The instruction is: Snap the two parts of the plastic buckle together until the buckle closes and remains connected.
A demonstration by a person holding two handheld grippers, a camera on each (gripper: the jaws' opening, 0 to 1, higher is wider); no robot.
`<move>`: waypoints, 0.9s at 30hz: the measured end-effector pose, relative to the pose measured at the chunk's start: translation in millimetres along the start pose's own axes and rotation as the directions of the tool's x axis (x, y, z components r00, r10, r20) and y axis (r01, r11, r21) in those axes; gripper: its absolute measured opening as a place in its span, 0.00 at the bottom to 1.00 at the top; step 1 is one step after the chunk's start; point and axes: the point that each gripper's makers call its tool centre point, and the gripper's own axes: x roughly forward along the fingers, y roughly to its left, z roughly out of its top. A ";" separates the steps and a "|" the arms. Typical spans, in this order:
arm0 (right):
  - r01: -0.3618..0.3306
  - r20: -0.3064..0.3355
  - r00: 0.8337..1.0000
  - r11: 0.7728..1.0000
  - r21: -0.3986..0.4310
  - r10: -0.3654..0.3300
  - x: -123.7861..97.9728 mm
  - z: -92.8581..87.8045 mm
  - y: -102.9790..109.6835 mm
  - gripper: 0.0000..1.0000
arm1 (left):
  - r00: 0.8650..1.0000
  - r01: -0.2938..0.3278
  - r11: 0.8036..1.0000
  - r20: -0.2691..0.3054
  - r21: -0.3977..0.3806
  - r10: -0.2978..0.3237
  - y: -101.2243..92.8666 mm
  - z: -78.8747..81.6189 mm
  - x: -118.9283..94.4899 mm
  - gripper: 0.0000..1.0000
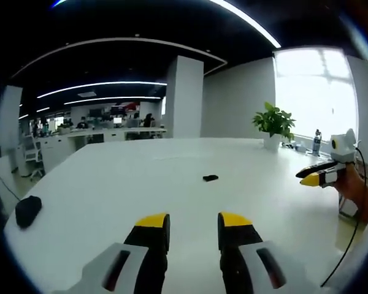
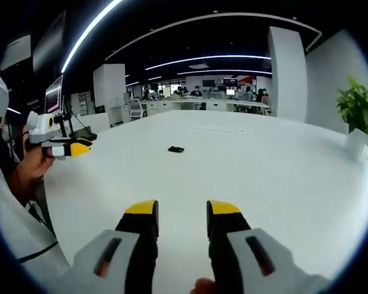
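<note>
A small black plastic buckle (image 1: 210, 178) lies alone on the white table (image 1: 110, 184), well ahead of my left gripper (image 1: 193, 223). That gripper is open, its yellow-tipped jaws apart over bare tabletop. In the right gripper view the buckle (image 2: 176, 149) sits far in front of my right gripper (image 2: 182, 211), which is also open and holds nothing. It is too small to tell whether its two parts are joined. The right gripper (image 1: 308, 177) enters the left gripper view from the right edge. The left gripper (image 2: 78, 147) shows at the left of the right gripper view, held by a hand (image 2: 29, 166).
A dark rounded object (image 1: 27, 210) rests near the table's left edge. A potted plant (image 1: 273, 122) and a bottle (image 1: 317, 142) stand at the far right by the window. The plant (image 2: 359, 110) shows again. Desks, chairs and people fill the office behind.
</note>
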 end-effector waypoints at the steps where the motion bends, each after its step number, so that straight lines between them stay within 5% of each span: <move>1: 0.000 0.000 1.000 1.000 -0.002 0.000 -0.7 0.1 0.7 0.31 | 1.000 -0.004 1.000 -0.002 0.007 0.004 -0.2 -0.5 -0.2 0.30; 27: -0.021 -0.024 1.000 0.999 -0.025 0.021 5.0 -4.8 2.2 0.31 | 1.000 -0.005 1.000 0.000 -0.022 0.005 4.4 -2.8 -1.9 0.30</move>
